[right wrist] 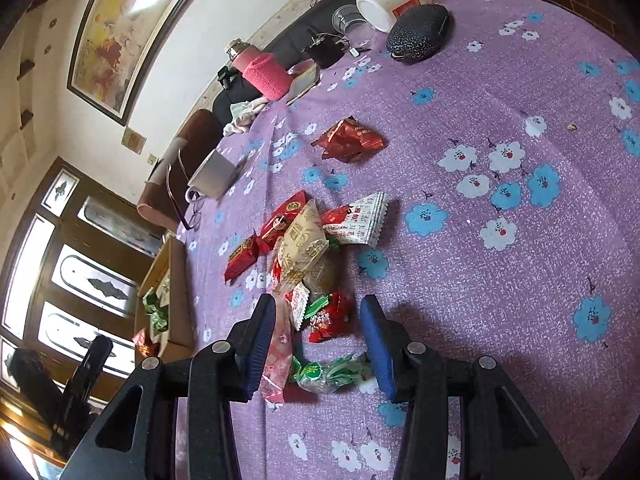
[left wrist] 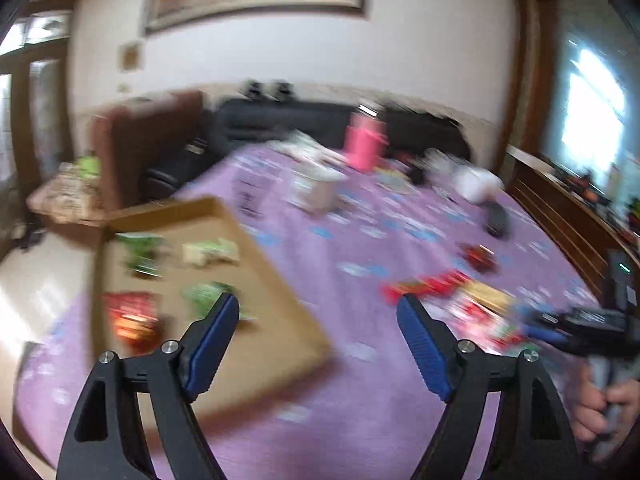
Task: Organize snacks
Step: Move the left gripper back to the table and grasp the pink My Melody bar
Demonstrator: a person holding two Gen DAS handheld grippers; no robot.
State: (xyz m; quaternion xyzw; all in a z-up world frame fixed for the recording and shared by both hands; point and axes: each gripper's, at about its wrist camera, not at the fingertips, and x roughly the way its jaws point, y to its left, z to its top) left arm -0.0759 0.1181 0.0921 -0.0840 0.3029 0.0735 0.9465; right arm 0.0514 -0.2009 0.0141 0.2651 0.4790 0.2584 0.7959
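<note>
A shallow cardboard box (left wrist: 276,280) lies on the purple flowered tablecloth (left wrist: 360,420) and holds several green and red snack packets (left wrist: 208,252). My left gripper (left wrist: 318,306) is open and empty, above the box's right edge; the view is blurred. A pile of wrapped snacks (right wrist: 308,240) lies on the cloth. My right gripper (right wrist: 318,308) is open, low over the pile's near end, with a red packet (right wrist: 332,316) and a green packet (right wrist: 332,372) between its jaws. A lone red packet (right wrist: 350,140) lies farther off. The box also shows in the right wrist view (right wrist: 176,280).
A white mug (right wrist: 214,174), glasses (right wrist: 188,204), a pink bottle (right wrist: 260,70), a black glasses case (right wrist: 420,34) and a tipped white cup (right wrist: 388,0) sit on the far part of the table. A dark sofa (left wrist: 280,120) stands behind it.
</note>
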